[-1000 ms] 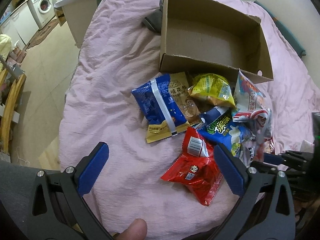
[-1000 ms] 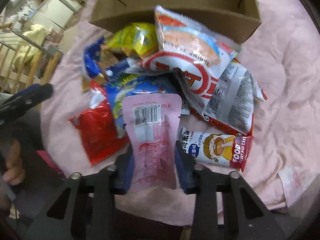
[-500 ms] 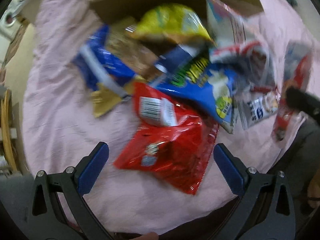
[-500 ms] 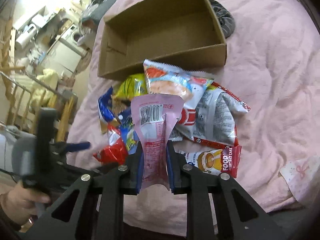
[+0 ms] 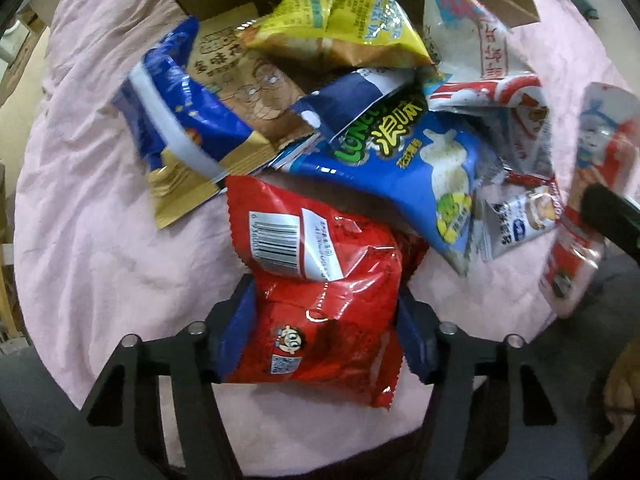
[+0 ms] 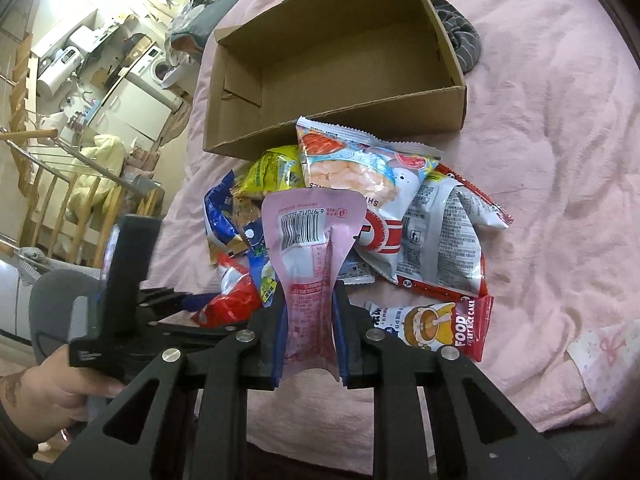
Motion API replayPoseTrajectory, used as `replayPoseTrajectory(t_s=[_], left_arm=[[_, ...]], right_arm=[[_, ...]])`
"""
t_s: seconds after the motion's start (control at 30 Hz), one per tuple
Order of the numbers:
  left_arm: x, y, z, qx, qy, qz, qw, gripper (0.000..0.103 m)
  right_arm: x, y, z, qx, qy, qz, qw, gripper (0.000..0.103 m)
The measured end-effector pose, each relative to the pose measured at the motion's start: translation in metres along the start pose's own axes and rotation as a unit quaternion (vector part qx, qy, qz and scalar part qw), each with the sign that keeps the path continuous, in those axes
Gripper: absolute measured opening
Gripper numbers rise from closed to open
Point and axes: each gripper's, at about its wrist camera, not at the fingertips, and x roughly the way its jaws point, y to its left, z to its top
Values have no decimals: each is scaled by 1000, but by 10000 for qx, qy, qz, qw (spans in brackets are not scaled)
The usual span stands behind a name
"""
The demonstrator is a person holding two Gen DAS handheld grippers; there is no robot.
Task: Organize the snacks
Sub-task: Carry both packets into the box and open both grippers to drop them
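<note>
Red snack bag (image 5: 320,300) lies at the near edge of the snack pile (image 5: 380,120) on the pink bed (image 5: 100,240), clamped between the left tongs (image 5: 326,332). The right tongs (image 6: 310,336) pinch a pink pouch (image 6: 312,264) upright, before the cardboard box (image 6: 332,60).

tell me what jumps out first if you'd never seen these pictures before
A heap of bright crinkly snack packets lies on the pink bedspread, right in front of an open brown cardboard box. The left gripper has its blue pads against the sides of a shiny red foil packet, and the right gripper pinches a pale pink pouch upright above the heap.
</note>
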Motion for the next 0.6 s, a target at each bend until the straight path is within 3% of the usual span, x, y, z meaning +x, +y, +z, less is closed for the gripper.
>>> replayPoseTrajectory(t_s=[0.17, 0.37, 0.6], left_arm=[[-29, 22, -14, -181, -245, -139, 9994, 57], [-79, 35, -18, -448, -876, -237, 9949, 58], [-130, 41, 32, -446, -1572, -153, 9864, 58]], right_arm=[[3, 1, 1, 3, -12, -26, 10000, 21], [1, 6, 0, -88, -69, -53, 9999, 21], [-19, 14, 24, -163, -328, -103, 9993, 21]])
